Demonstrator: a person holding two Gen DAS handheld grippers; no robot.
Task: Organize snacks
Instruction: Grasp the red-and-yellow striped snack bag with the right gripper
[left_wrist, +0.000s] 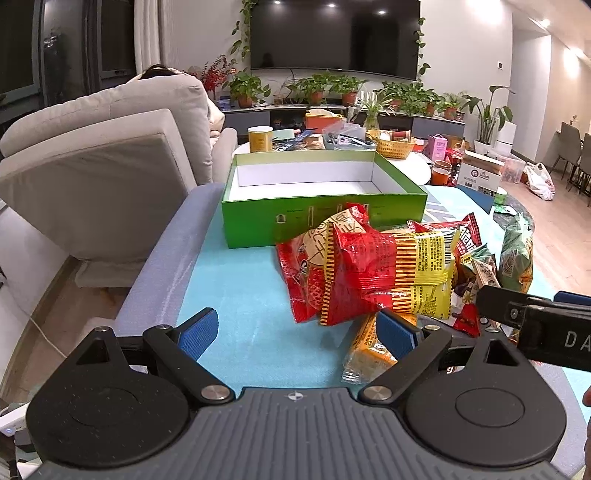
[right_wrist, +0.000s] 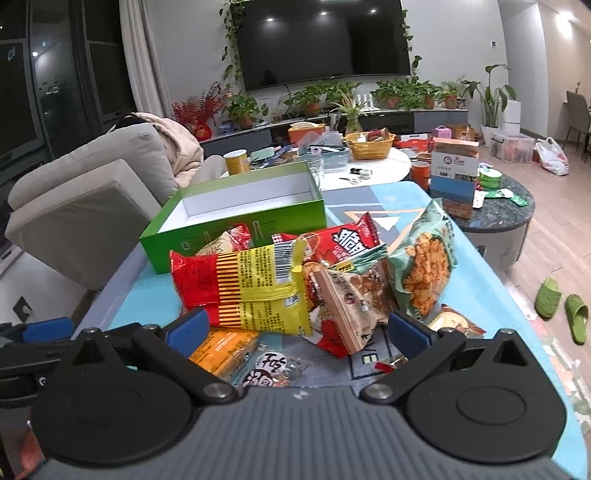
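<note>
A pile of snack bags lies on the blue mat in front of an open green box (left_wrist: 321, 218) with a white inside, which holds nothing I can see. On top is a red and yellow bag (left_wrist: 388, 273), also in the right wrist view (right_wrist: 243, 284). A green bag (right_wrist: 424, 266), a brown bag (right_wrist: 351, 299) and an orange pack (right_wrist: 225, 349) lie around it. My left gripper (left_wrist: 295, 332) is open, near the pile's left front. My right gripper (right_wrist: 297, 332) is open, right in front of the pile. The green box also shows in the right wrist view (right_wrist: 236, 225).
A beige sofa (left_wrist: 110, 166) stands left of the table. Behind the box, a white round table (right_wrist: 369, 170) carries a yellow basket, cups and clutter. A dark round side table (right_wrist: 495, 218) with a carton stands at right. Green slippers (right_wrist: 561, 306) lie on the floor.
</note>
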